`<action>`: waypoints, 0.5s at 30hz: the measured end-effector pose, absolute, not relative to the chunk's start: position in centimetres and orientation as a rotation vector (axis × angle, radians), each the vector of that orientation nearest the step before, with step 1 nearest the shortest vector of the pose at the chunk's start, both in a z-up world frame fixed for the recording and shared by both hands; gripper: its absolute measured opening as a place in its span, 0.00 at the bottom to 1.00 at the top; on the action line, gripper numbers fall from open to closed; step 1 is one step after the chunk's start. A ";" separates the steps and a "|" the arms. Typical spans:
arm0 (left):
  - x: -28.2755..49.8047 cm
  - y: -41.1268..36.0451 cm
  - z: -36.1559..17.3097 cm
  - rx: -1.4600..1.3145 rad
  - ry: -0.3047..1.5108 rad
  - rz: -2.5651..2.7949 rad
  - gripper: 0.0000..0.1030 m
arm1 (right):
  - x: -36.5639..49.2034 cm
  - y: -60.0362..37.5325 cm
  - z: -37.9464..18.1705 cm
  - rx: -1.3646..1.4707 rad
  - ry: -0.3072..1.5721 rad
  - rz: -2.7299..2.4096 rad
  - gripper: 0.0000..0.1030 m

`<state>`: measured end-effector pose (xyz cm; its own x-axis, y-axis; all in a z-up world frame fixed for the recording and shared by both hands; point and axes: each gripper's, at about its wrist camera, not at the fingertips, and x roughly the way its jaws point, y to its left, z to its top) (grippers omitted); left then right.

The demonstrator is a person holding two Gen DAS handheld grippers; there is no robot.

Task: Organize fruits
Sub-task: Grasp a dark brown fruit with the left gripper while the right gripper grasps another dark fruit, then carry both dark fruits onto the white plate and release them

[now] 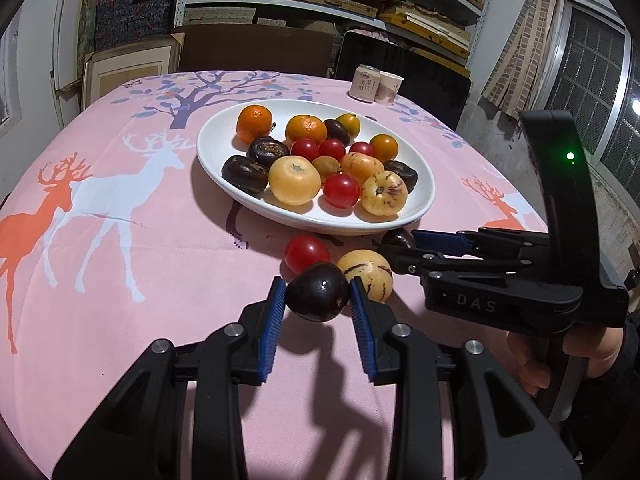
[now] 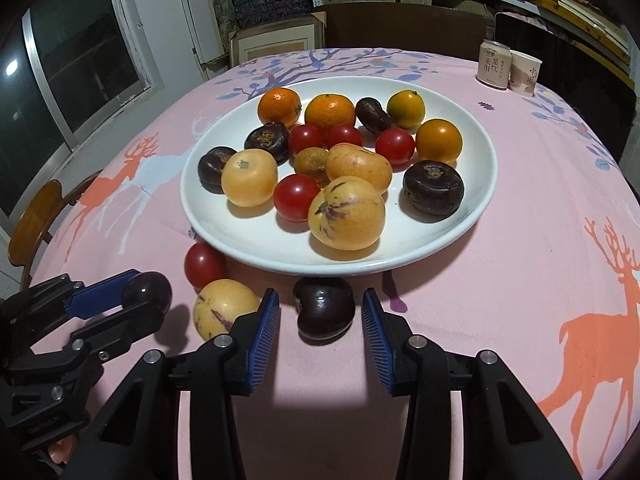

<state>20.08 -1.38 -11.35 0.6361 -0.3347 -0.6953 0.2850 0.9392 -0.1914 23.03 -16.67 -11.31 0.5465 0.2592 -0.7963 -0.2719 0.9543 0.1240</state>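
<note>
A white plate (image 1: pixel 320 222) (image 2: pixel 400 260) holds several fruits: oranges, red tomatoes, yellow striped melons and dark purple fruits. On the pink cloth in front of it lie a red tomato (image 1: pixel 306 254) (image 2: pixel 204 264) and a yellow striped melon (image 1: pixel 366 272) (image 2: pixel 222 312). My left gripper (image 1: pixel 317 282) (image 2: pixel 148 292) is shut on a dark purple fruit (image 1: pixel 316 300) (image 2: pixel 146 290), both blue pads pressing its sides. My right gripper (image 2: pixel 320 294) (image 1: pixel 394 242) stands open around a second dark purple fruit (image 2: pixel 324 308) (image 1: pixel 398 238) lying at the plate's near rim, with a gap on each side.
A drink can (image 1: pixel 365 83) (image 2: pixel 493 65) and a paper cup (image 1: pixel 390 87) (image 2: pixel 524 72) stand at the table's far right. A wooden chair (image 2: pixel 34 220) is beside the table's left edge. A person's hand (image 1: pixel 592 344) grips the right gripper's handle.
</note>
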 end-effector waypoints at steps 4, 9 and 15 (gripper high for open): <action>20.0 -1.4 -11.3 -0.065 0.810 -0.355 0.31 | 23.3 -16.5 -11.6 -0.024 0.945 0.306 0.43; 20.1 -1.3 -11.4 -0.071 0.814 -0.352 0.31 | 23.2 -16.2 -11.5 -0.032 0.936 0.298 0.29; 20.2 -1.2 -11.5 -0.072 0.814 -0.349 0.31 | 21.1 -16.7 -10.3 -0.019 0.889 0.320 0.29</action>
<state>20.23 -1.25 -11.47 0.6325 -0.3327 -0.6994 0.2777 0.9404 -0.1962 21.06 -16.71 -10.33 0.5857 0.2664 -0.7655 -0.2824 0.9523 0.1154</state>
